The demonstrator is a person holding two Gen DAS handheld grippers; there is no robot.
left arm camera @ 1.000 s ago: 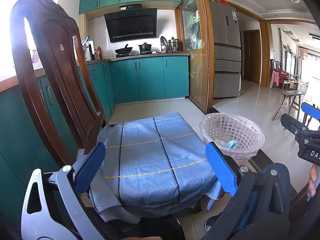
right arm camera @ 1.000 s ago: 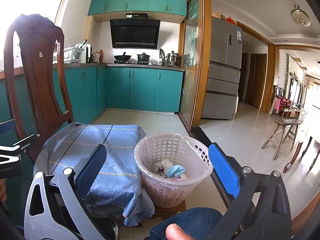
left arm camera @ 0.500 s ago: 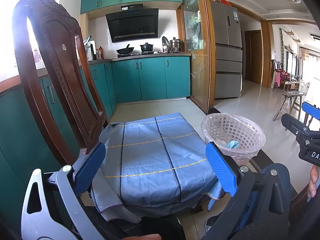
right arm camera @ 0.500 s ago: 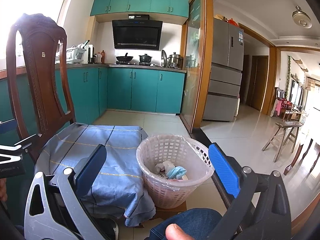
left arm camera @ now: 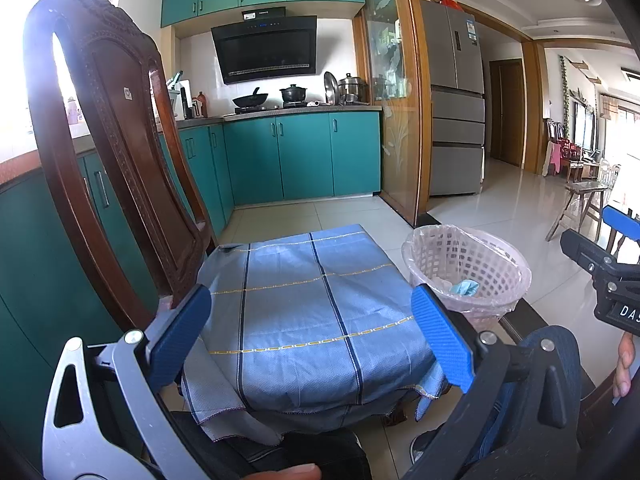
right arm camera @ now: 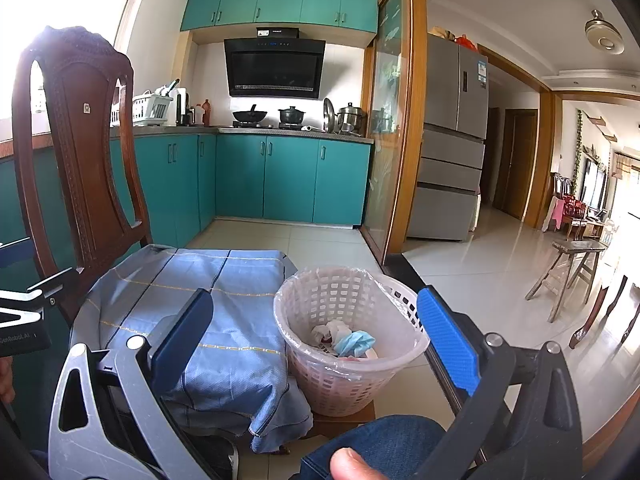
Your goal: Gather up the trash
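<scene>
Hovering side by side over the cloth-covered surface (left arm camera: 304,312), both tools are empty: the left gripper (left arm camera: 310,338) has its blue pads spread wide with nothing between them, and the right gripper (right arm camera: 316,340) is spread just as wide, framing the basket beyond it. The white lattice basket (right arm camera: 344,376) stands just beside the surface's right edge, low enough that anything lifted off the blue checked cloth (left arm camera: 280,280) could drop straight in. Its thin plastic liner folds over the rim, probably so the contents can be lifted out together. The trash (right arm camera: 348,340), crumpled white paper and a light blue wad, lies at the bottom of the basket. No loose scrap shows on the cloth, so the collecting looks finished or nearly so, which would explain why both tools idle apart from everything. A carved wooden chair (left arm camera: 116,152) stands at the surface's left.
</scene>
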